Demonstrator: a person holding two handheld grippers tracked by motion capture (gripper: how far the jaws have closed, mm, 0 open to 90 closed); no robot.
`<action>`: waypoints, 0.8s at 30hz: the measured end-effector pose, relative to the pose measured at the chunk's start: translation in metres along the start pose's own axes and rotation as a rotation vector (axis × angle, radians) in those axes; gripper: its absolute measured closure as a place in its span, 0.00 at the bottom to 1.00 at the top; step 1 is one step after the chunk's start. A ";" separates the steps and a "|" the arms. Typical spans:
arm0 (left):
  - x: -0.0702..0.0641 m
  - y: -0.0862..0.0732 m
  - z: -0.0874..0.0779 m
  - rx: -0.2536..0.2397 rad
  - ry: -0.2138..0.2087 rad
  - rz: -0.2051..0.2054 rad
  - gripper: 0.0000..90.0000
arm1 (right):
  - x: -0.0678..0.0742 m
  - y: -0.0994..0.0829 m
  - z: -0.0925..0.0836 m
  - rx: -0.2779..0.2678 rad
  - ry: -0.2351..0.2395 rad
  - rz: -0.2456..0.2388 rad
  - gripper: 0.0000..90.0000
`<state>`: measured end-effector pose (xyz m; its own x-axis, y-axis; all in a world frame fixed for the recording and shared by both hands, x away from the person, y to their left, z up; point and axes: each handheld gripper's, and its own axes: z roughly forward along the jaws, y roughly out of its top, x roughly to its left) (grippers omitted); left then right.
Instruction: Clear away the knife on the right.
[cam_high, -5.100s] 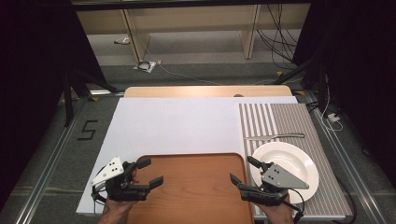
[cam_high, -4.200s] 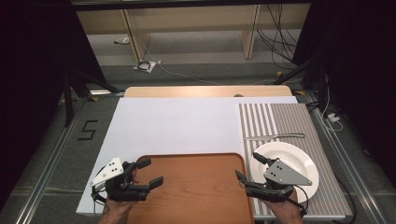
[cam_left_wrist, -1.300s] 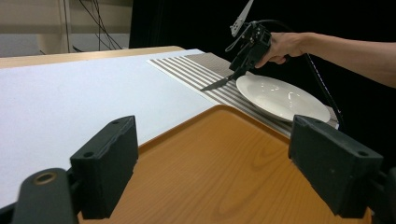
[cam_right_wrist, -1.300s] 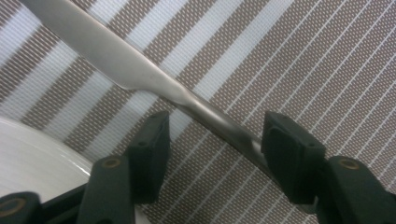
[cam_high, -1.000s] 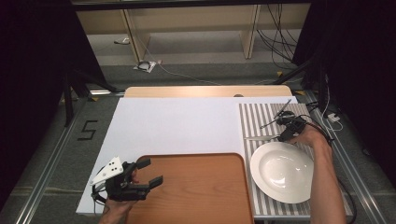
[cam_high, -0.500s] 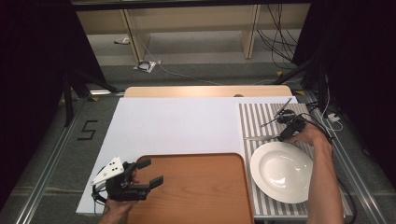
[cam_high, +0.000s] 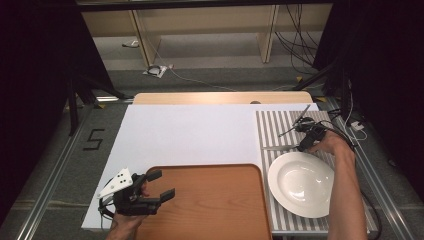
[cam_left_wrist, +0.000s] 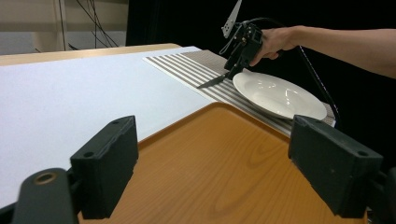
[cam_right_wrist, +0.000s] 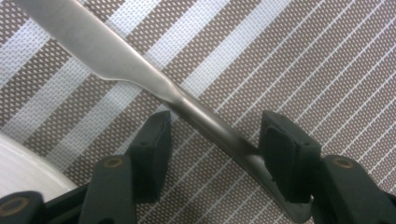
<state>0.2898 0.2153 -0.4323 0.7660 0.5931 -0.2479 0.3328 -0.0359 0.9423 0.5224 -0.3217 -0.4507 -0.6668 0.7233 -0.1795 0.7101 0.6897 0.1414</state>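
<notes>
Nearest the person, the left tool (cam_high: 157, 184) hovers over the near left corner of the wooden tray (cam_high: 210, 200), its two black jaws spread wide with nothing between them; in the left gripper view the bare wood grain of the tray shows in the gap. That tray lies on the white sheet (cam_high: 190, 135) covering the bench, at its near edge. Just to the right of the tray, a white plate (cam_high: 301, 184) sits on a striped brown-and-white placemat (cam_high: 280, 127), empty. Beyond the plate's far rim, the right tool (cam_high: 303, 145) is held low over the placemat by the person's outstretched right hand (cam_high: 332, 144). Its jaws stand partly open on either side of a metal table knife (cam_right_wrist: 140, 74) that lies flat on the placemat. In the right gripper view the knife's handle passes diagonally between the two pads, lying against the right one and clear of the left one, so the jaws straddle it without clamping. The blade points away toward the bench's middle, just beside the plate's far edge.
</notes>
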 end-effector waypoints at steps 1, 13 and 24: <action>0.000 0.000 0.000 0.001 -0.001 0.001 0.18 | 0.000 -0.001 0.000 -0.003 0.007 -0.003 0.51; -0.001 0.000 0.001 0.002 -0.005 0.000 0.18 | 0.000 -0.002 0.000 -0.013 0.032 0.005 0.59; -0.001 0.000 0.000 0.002 -0.001 0.003 0.18 | 0.006 0.002 -0.002 0.015 0.042 -0.041 0.77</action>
<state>0.2894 0.2148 -0.4324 0.7674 0.5925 -0.2452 0.3313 -0.0389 0.9427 0.5191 -0.3158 -0.4497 -0.7042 0.6954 -0.1434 0.6851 0.7185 0.1202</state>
